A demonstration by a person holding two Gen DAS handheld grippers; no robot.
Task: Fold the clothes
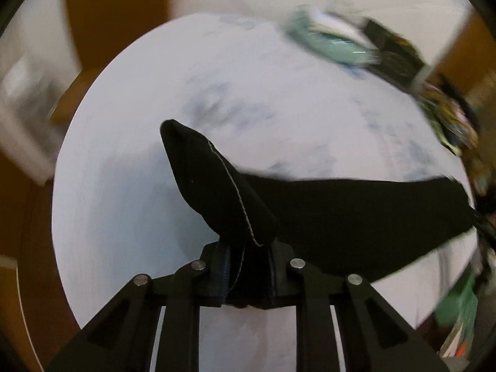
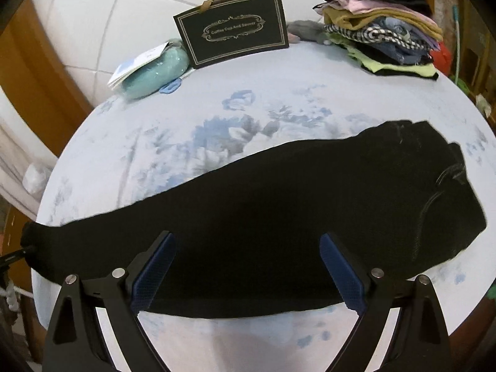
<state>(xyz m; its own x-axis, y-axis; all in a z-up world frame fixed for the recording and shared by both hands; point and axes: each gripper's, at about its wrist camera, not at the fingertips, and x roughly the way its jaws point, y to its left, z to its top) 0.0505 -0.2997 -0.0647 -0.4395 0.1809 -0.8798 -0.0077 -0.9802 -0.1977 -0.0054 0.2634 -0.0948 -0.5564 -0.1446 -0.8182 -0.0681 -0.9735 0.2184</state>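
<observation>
Trousers (image 2: pixel 279 217), black, lie stretched across the floral tabletop (image 2: pixel 217 117), long axis running left to right, waistband toward the right. The left gripper (image 1: pixel 248 266) has its jaws pinching the leg hem, raised off the cloth. The right gripper (image 2: pixel 248 272) hovers over the near edge mid-length, jaws spread and empty, so it is the nearer one to the middle.

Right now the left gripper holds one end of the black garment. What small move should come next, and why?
Probably bring the right gripper down onto the near edge of the black garment and close. Its jaws stand open above the cloth and hold nothing, while the left gripper is shut on a lifted end. With both ends held, the fold can go over evenly.
</observation>
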